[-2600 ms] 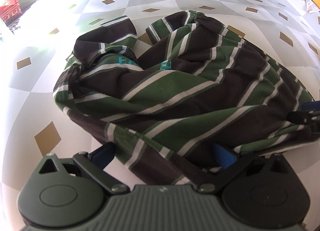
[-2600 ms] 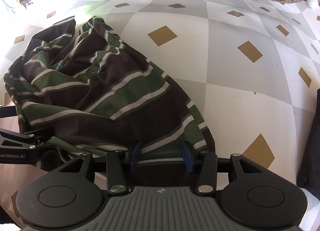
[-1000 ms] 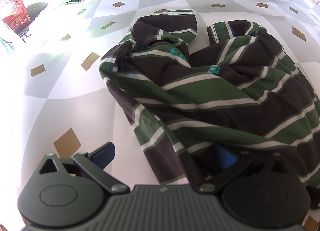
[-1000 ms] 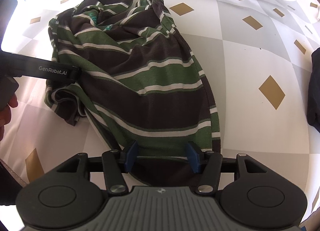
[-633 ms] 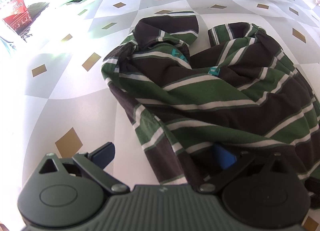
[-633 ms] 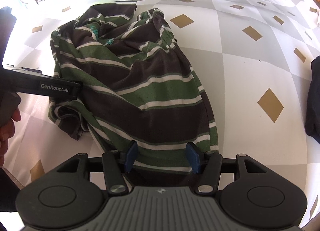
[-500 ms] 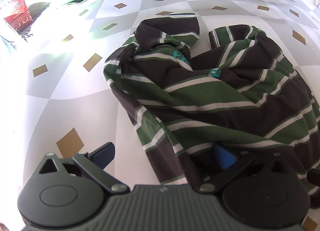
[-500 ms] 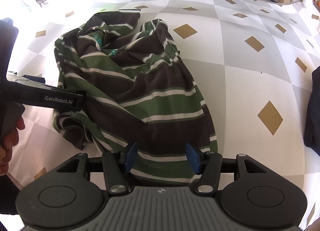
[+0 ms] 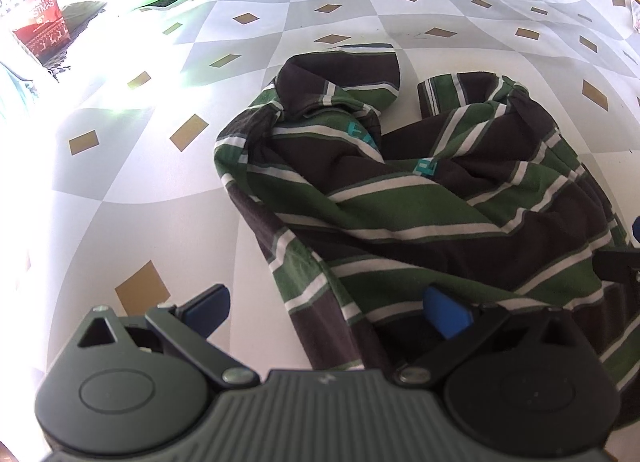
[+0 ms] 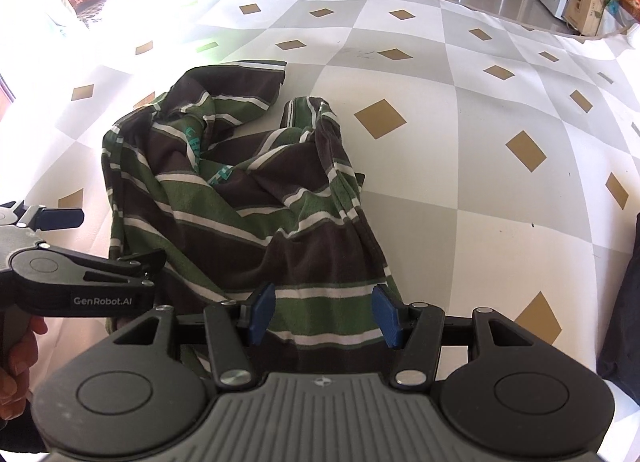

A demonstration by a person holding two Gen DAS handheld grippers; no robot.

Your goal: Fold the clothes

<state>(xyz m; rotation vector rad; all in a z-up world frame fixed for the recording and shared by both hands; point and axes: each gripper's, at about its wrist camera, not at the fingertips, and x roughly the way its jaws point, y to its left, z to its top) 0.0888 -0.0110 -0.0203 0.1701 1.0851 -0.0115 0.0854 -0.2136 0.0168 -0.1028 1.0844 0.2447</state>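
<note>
Both tongs, left (image 9: 324, 308) and right (image 10: 324, 314), gape released at the near hem of my striped shirt (image 9: 440, 197), lying rumpled on the surface (image 10: 460, 189); I judge it needs spreading flat.

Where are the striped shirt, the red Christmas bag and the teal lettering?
striped shirt (image 10: 256, 197): right wrist view, middle of the crumpled body.
red Christmas bag (image 9: 38, 25): left wrist view, its printed front.
teal lettering (image 9: 425, 166): left wrist view, chest print.

The shirt (image 9: 420, 197) is striped dark brown and green with thin white lines and teal lettering. The desk (image 10: 460, 165) cover is a white-and-grey check with gold diamonds. A red patterned bag (image 9: 38, 17) sits far left.
</note>
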